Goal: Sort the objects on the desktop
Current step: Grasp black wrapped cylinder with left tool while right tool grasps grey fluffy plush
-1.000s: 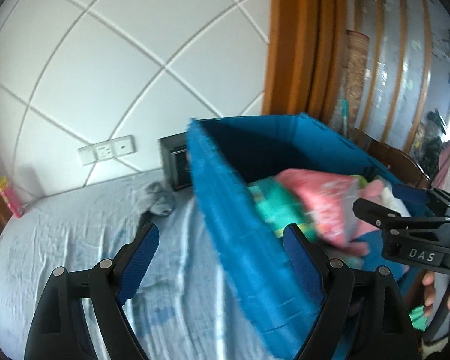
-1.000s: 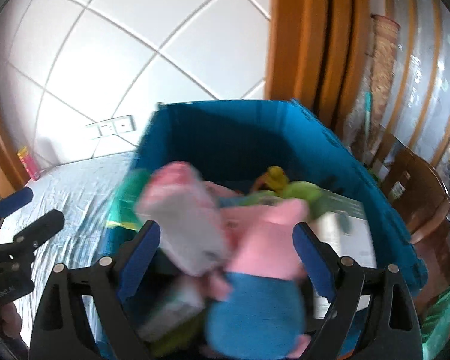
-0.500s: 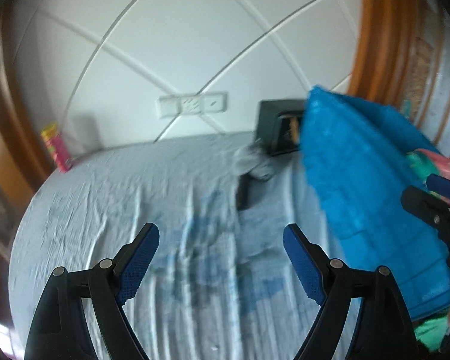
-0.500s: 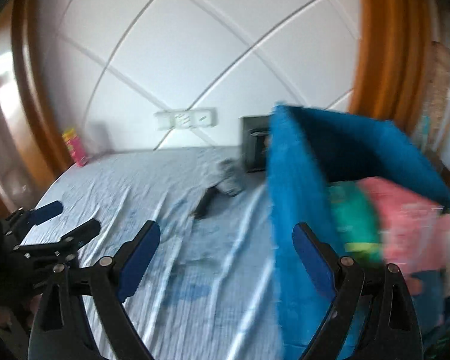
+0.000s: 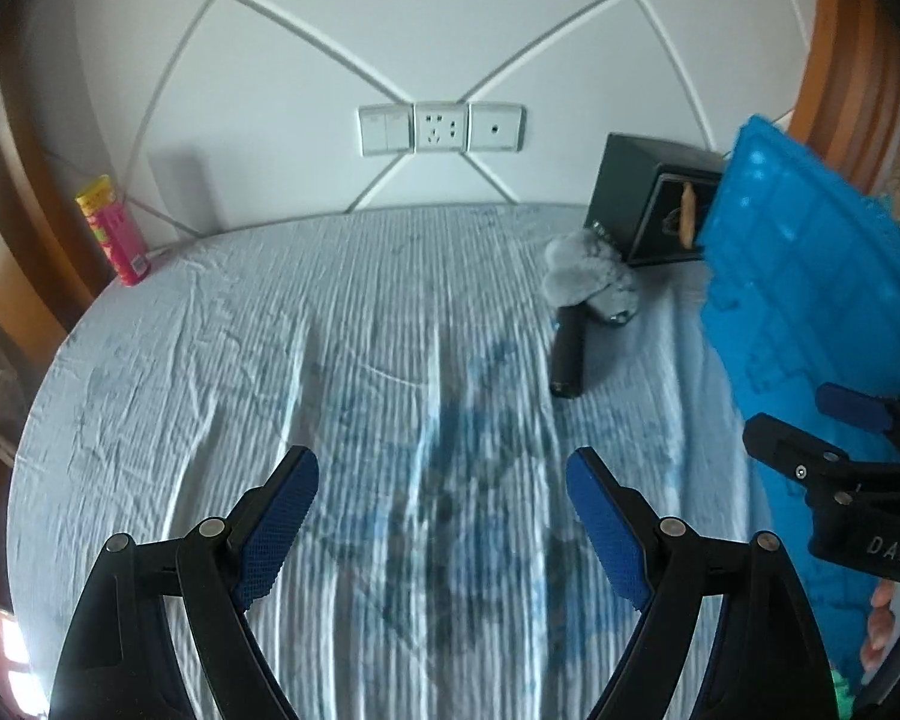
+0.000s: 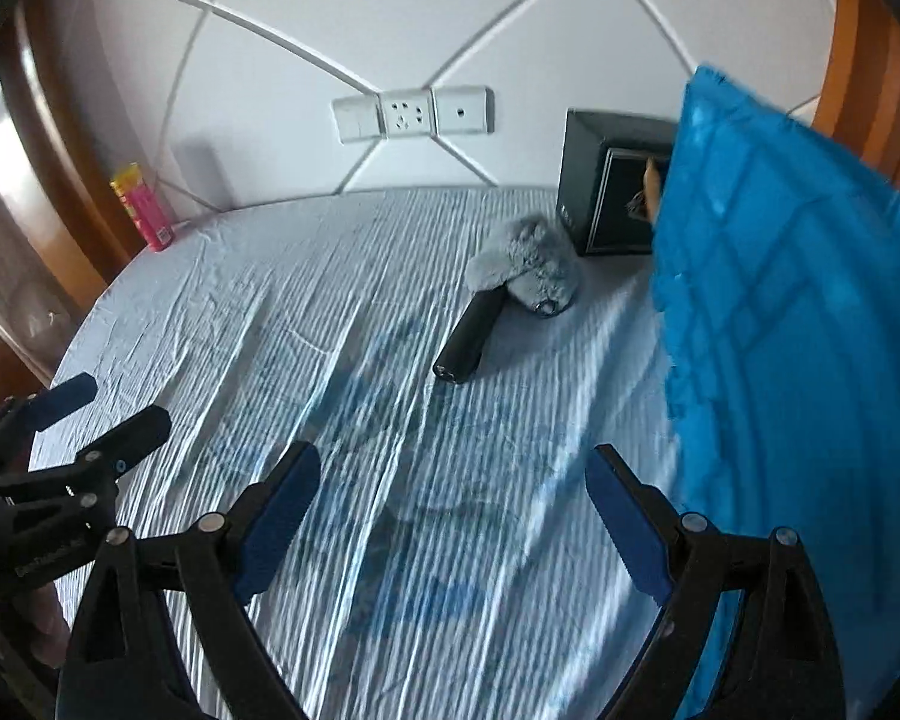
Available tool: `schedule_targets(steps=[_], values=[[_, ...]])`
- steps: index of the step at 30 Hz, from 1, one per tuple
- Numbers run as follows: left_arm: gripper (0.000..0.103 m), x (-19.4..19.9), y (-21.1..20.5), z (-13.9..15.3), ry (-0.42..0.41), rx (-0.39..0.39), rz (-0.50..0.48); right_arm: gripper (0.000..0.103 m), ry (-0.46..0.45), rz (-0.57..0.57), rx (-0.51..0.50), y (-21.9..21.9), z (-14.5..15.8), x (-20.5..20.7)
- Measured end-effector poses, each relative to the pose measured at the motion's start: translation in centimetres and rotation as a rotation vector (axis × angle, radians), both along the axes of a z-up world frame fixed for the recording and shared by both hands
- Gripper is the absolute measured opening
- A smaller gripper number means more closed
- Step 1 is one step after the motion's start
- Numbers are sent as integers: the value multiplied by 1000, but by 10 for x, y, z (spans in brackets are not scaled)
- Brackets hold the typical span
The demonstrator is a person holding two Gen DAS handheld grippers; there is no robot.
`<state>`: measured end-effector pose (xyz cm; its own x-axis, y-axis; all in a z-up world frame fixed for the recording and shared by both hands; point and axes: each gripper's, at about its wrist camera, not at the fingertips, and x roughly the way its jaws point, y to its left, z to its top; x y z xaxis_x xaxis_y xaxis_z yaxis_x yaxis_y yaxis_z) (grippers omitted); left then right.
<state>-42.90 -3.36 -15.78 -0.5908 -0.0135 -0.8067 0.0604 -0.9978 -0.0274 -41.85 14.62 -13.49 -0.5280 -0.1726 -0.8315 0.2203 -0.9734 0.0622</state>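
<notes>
A blue fabric storage bin (image 5: 810, 276) (image 6: 798, 312) stands at the table's right side; only its outer wall shows. A black cylinder (image 5: 567, 357) (image 6: 468, 339) lies on the pale blue cloth, touching a grey furry pouch (image 5: 585, 273) (image 6: 525, 267). Behind them stands a black box (image 5: 651, 207) (image 6: 612, 198). A pink and yellow tube (image 5: 113, 231) (image 6: 143, 207) stands upright at the far left by the wall. My left gripper (image 5: 441, 504) (image 6: 72, 414) is open and holds nothing. My right gripper (image 6: 453, 501) (image 5: 810, 414) is open too, beside the bin.
The round table wears a wrinkled light blue cloth (image 5: 330, 360) (image 6: 306, 312). A white panelled wall with a socket strip (image 5: 441, 129) (image 6: 411, 114) closes the back. Wooden frames (image 5: 12, 180) (image 6: 48, 168) flank both sides. A hand (image 5: 885, 630) shows at the lower right.
Both cameras swung left, away from the bin's inside, to face the table. The bin's contents have gone out of sight. The cylinder, pouch and pink tube are now in plain view.
</notes>
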Motion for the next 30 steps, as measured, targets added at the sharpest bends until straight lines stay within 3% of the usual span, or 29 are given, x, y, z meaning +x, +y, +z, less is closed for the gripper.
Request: schedule_targets(steps=[12,19,23,24,27,30], values=[[81,-156,40,-106,-121,-23,-78,91,-37,-110,-5,35,-100,-106],[81,-200,77,-138,-109,21,-197,91,-54,-159,41,40,-165,-145],[81,-222,105,-166,-167,17,-249,91,-96,-204,6,57,-186,-152],[75,-226,110,-173,-183,9,-253,91,-94,-208,10,59,-188,-152],[39,-234,110,-193,-240,38,-250,91,-87,-216,22,64,-192,-154],[38,-232,95,-192,-189,-54,-177,90,-79,-206,6,65,-192,-158]])
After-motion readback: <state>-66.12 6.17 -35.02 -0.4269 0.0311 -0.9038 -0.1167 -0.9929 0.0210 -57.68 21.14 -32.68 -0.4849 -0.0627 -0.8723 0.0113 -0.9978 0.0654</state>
